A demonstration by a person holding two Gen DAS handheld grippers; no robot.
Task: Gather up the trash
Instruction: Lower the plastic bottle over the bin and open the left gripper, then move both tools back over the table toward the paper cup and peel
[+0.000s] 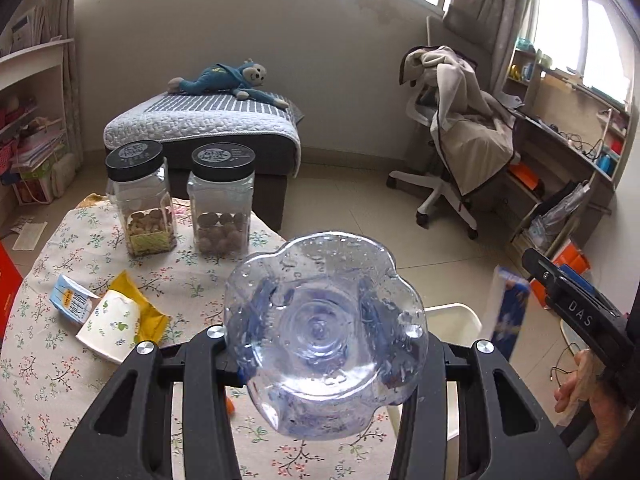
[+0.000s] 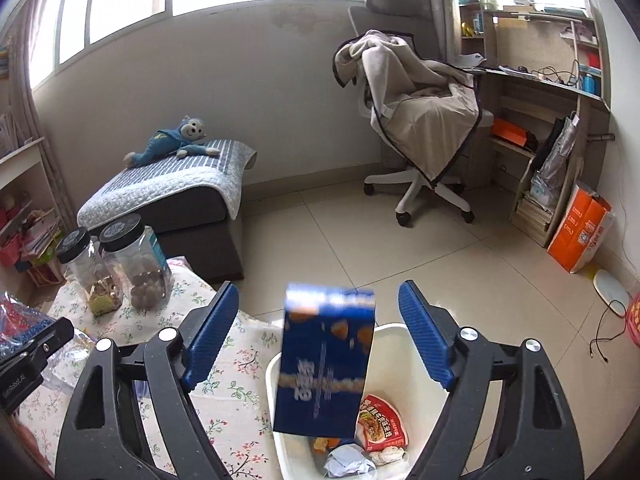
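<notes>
- Clamped between the black jaws of the left gripper (image 1: 320, 344), a clear, crumpled plastic water bottle (image 1: 324, 336) is held with its petal-shaped base turned toward the lens; the narrow grip is judged to be what keeps it steady on the way to the bin.
- Just released, a dark blue cardboard snack box (image 2: 326, 360) is seen blurred and tilted between the blue-padded fingers (image 2: 426, 340) of the right gripper (image 2: 320, 332), which are spread wide and touch nothing.
- Directly under that box a white plastic waste bin (image 2: 408, 340) is placed beside the table, so that a drop is enough; a red instant-noodle wrapper (image 2: 380, 424) and a crumpled pale paper ball (image 2: 348, 464) are already held in it.
- On the floral tablecloth (image 1: 52, 360) more trash is left to be collected: a tipped white paper cup (image 1: 110, 330), a yellow foil snack bag (image 1: 148, 312) beneath it and a small blue-and-white carton (image 1: 74, 300) just beside.
- Two clear plastic jars with black lids (image 1: 140, 200), holding nuts, are stood upright at the table's far edge and are judged to be kept goods, not waste.
- Beyond, a blue plush monkey (image 1: 228, 80) is laid on a quilted ottoman, well apart from the work.
</notes>
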